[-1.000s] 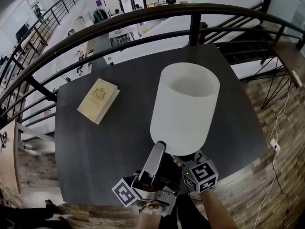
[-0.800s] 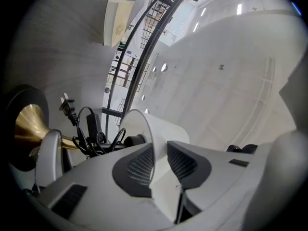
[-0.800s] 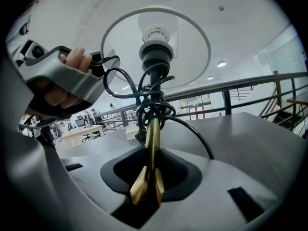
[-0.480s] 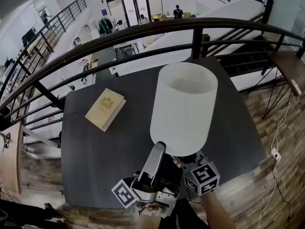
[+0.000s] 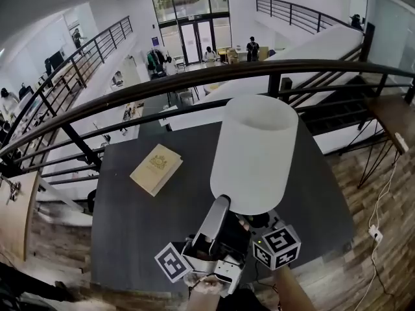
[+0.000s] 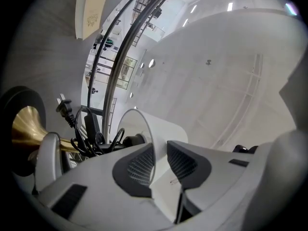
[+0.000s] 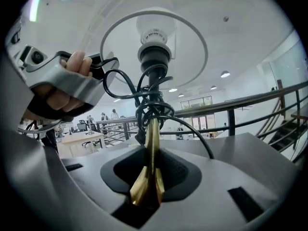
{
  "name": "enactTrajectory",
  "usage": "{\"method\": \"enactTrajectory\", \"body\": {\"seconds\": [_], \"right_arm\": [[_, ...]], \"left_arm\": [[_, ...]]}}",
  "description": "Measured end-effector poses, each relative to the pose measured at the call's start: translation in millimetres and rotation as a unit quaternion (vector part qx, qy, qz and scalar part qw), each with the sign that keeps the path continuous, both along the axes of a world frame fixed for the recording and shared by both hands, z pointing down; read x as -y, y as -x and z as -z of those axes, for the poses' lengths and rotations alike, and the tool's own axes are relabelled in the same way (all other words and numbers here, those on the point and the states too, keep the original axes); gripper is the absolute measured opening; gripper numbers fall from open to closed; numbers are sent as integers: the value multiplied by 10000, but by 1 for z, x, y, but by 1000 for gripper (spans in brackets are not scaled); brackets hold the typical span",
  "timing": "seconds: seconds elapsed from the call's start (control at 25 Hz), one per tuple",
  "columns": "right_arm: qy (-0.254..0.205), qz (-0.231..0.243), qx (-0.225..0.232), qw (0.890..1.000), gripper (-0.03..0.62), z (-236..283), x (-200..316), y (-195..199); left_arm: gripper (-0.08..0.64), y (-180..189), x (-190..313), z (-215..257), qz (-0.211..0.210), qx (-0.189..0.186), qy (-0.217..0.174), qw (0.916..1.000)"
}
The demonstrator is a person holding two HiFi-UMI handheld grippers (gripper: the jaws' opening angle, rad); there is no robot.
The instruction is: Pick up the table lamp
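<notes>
I have the table lamp [image 5: 254, 154] held in two places, near my edge of the dark table [image 5: 123, 219]. The right gripper [image 7: 150, 172] is clamped on the brass stem [image 7: 151, 148] low down. I think that is the sound place to carry the weight, since the stem is stiff and sits under the bulb [image 7: 155, 30]. The left gripper [image 6: 159, 162] pinches the lower rim of the white shade [image 6: 159, 129], one pad inside and one outside. As I read it, that grip only steadies the top and stops it swinging, and the thin shade wall would not take much squeeze. The black cord [image 7: 144, 97] is wound loosely round the stem, with its plug [image 6: 64, 106] hanging near the round black base [image 6: 24, 124], so nothing trails across the table. From the head view the shade hides the base, and I cannot tell whether it has cleared the top. The table is matte and dark grey, and the only other thing on it is a cream book [image 5: 156, 168], lying well apart to the left. Just past the far edge runs a dark curved railing [image 5: 162, 83], with a bright open hall below where people stand near glass doors. To the right is a wooden floor [image 5: 382, 238] with a pale cable lying on it.
</notes>
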State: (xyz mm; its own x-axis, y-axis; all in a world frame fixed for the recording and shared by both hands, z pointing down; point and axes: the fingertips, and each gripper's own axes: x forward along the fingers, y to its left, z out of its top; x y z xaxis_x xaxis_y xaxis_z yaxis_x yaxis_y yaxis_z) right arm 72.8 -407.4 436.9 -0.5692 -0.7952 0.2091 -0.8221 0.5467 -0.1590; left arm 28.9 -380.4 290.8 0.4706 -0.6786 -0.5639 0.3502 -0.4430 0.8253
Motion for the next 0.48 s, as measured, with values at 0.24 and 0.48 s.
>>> {"method": "enactTrajectory", "body": {"seconds": [0.24, 0.48], "right_arm": [[-141, 5, 11, 9999, 117, 24, 1, -5], [-189, 17, 48, 9998, 117, 41, 6, -11]], "left_arm": [[98, -4, -3, 23, 2, 27, -175, 9998], [98, -11, -2, 38, 25, 26, -254, 9997]]}}
